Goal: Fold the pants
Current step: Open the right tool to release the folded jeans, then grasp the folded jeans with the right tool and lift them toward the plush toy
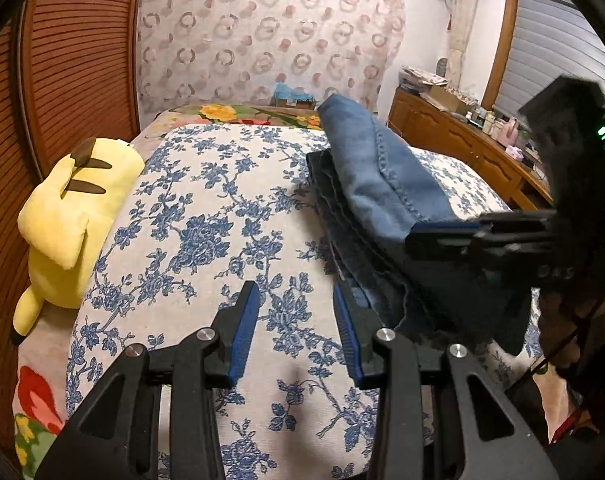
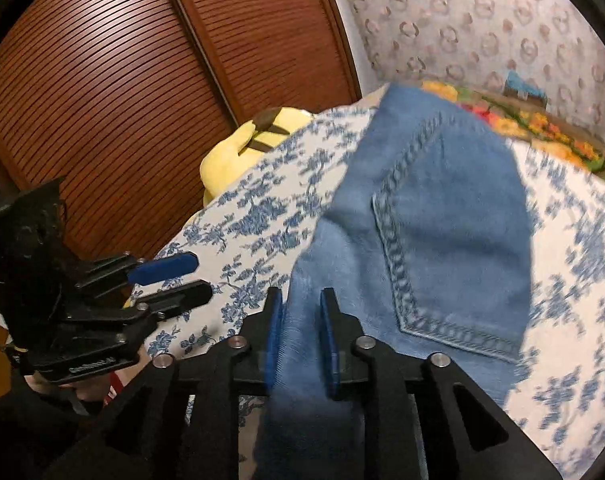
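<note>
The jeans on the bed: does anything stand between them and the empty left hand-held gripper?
Nothing visible does. The left hand-held gripper hangs open over bare floral bedspread, and the jeans lie just to its right. The yellow plush toy sits away on the other side.

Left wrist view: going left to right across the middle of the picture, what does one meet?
Louvred wooden door → yellow plush toy → blue floral bedcover → folded blue jeans → right hand-held gripper, its fingers at the jeans' edge.
</note>
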